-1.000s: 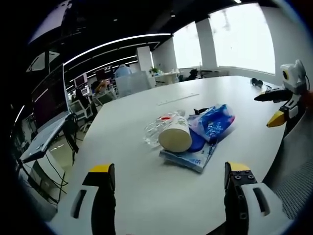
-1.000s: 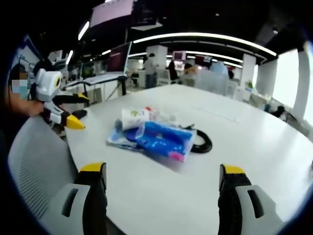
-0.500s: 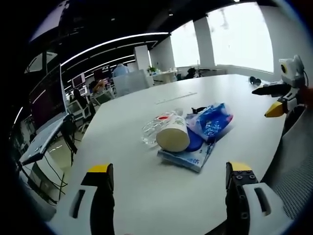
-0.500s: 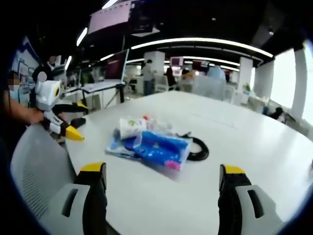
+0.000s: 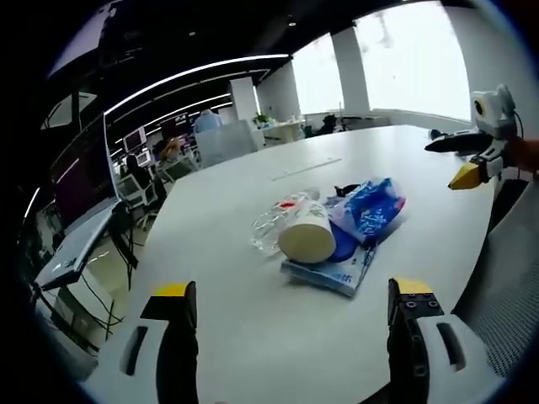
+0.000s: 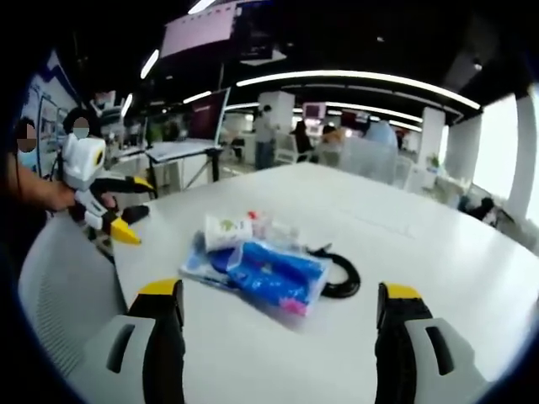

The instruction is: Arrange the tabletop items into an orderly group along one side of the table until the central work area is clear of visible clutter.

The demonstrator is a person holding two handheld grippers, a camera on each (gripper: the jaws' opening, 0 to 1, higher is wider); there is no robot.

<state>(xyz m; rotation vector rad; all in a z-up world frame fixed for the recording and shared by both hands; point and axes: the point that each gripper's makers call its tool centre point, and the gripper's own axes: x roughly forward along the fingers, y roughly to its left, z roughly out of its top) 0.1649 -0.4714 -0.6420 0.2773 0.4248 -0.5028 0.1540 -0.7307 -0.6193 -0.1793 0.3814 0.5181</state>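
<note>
In the left gripper view, the left gripper (image 5: 292, 307) has its yellow-tipped jaws spread wide and empty above the near edge of the white table (image 5: 253, 337). Beyond them, near the table's middle, the clutter sits in one touching pile. A paper cup (image 5: 306, 235) lies on its side, long axis running toward the camera, its round end facing the jaws. A clear plastic bottle (image 5: 271, 220) lies just beside it on the left. Both rest against a blue plastic bag (image 5: 368, 209), and a flat blue packet (image 5: 330, 273) lies under the pile, jutting toward the jaws.

In the right gripper view, the right gripper (image 6: 276, 311) also has its jaws spread wide, holding nothing. The pile's long axis runs left to right there, with a black cable (image 6: 339, 276) coiled at its right end. The left gripper hangs at the left, off the table's edge.
</note>
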